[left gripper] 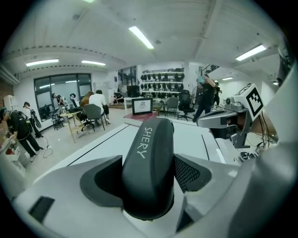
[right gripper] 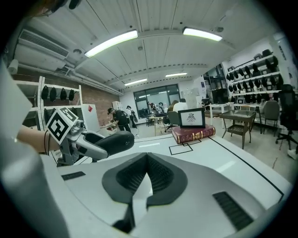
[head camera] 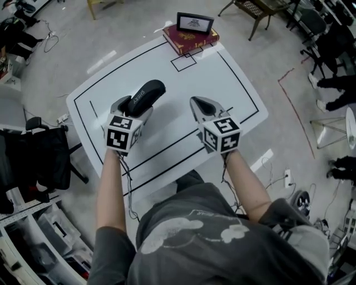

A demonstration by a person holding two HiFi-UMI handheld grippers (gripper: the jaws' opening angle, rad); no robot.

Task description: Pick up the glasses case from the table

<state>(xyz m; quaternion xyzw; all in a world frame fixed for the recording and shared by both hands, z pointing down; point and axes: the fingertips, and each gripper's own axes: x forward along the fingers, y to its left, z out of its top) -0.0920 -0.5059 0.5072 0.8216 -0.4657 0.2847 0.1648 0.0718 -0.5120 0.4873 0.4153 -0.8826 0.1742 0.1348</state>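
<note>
A dark grey oblong glasses case (head camera: pixel 146 96) with the word SHERY on it is off the white table (head camera: pixel 217 78), tilted up and away from me. My left gripper (head camera: pixel 133 109) is shut on its near end; in the left gripper view both pads press the sides of the case (left gripper: pixel 149 158). My right gripper (head camera: pixel 200 106) hovers beside it to the right, shut, with nothing between its jaws. The right gripper view shows the closed right gripper (right gripper: pixel 147 173), and the case (right gripper: pixel 114 142) held by the left gripper (right gripper: pixel 77 144) at the left.
A red book (head camera: pixel 191 38) with a framed picture (head camera: pixel 194 23) on it lies at the table's far edge, by a small black-outlined square (head camera: pixel 183 62). A black office chair (head camera: pixel 47 158) stands left of the table. A wicker chair (head camera: pixel 261 10) and people are farther off.
</note>
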